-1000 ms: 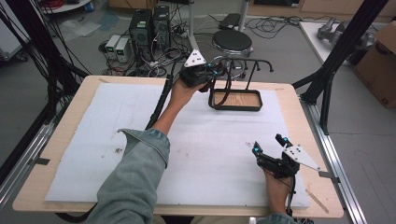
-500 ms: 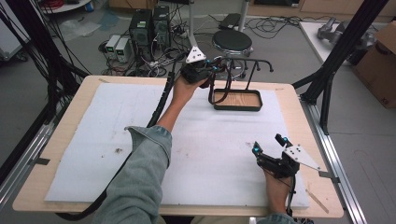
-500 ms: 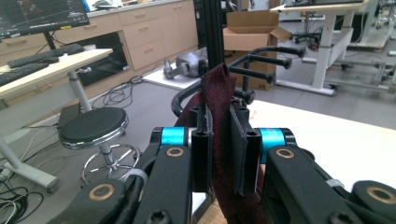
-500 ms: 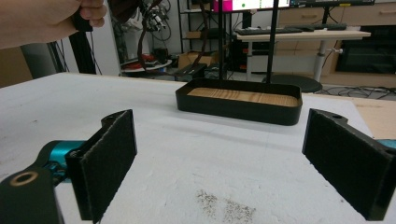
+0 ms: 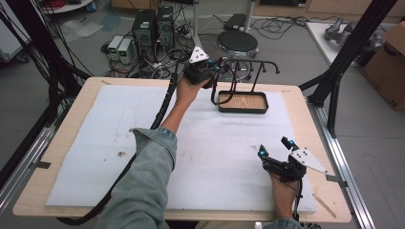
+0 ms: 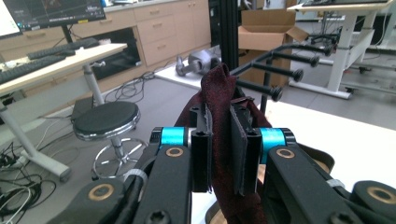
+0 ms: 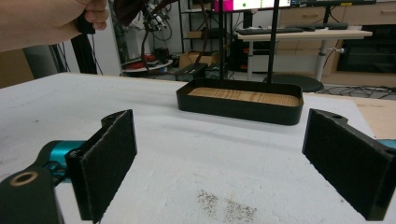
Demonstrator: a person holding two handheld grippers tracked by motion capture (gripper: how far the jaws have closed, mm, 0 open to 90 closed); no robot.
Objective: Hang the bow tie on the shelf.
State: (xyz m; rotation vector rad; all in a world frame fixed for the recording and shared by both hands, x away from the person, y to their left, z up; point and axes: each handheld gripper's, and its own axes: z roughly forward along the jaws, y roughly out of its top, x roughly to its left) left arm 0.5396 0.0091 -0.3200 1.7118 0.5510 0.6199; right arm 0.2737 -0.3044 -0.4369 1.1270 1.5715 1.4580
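My left gripper (image 5: 218, 67) is raised over the table's far edge, beside a black rack (image 5: 258, 63) with several horizontal pegs. In the left gripper view my left gripper (image 6: 219, 122) is shut on a dark maroon cloth (image 6: 218, 88), which stands up between the pads just in front of the pegs (image 6: 276, 92). The rack's black tray (image 5: 241, 109) has a wooden floor. Part of the cloth hangs toward the tray as a dark strap (image 5: 213, 91). My right gripper (image 5: 273, 147) rests low at the front right, open and holding nothing. In the right gripper view the tray (image 7: 238, 111) lies ahead of my right gripper (image 7: 219, 154).
A white foam mat (image 5: 95, 138) covers the wooden table, with dark specks (image 5: 119, 153) at the left. Beyond the far edge stand a round stool (image 5: 237, 42) and computer boxes (image 5: 153, 26) with cables. A cardboard box (image 5: 389, 62) sits off to the right.
My left gripper has shifted slightly toward the rack's pegs, still holding the cloth. The right gripper has not moved.
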